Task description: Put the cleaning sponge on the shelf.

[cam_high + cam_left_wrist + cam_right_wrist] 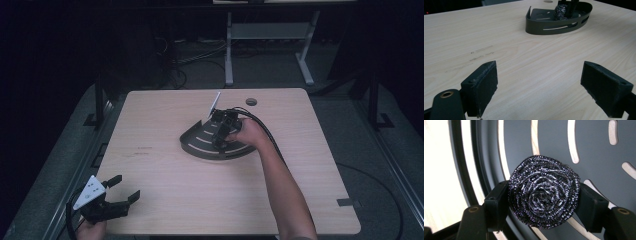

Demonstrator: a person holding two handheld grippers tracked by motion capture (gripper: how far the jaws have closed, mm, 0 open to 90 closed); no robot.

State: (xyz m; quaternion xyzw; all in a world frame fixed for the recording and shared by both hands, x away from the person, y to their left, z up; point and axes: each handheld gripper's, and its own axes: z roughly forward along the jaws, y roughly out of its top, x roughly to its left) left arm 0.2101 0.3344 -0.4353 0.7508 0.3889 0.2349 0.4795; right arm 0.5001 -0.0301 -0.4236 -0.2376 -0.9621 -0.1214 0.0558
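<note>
A dark steel-wool scourer (544, 182) is clamped from both sides between the pads of my right gripper (542, 195). It hangs just above the slotted floor of a dark grey quarter-round tray (594, 157). In the high view the right gripper (220, 136) points down into the tray (200, 150) near the table's middle. My left gripper (126, 187) rests at the table's near left corner, its jaws wide apart with nothing between them. The left gripper view looks past its pads (484, 87) across bare wood to the tray (549, 27) and the scourer (560, 12).
The light wooden table (165, 175) has a round cable hole (251, 101) at its far edge. The right gripper's cable (267, 132) runs back along the forearm. A metal stand (229, 50) stands on the floor beyond the table.
</note>
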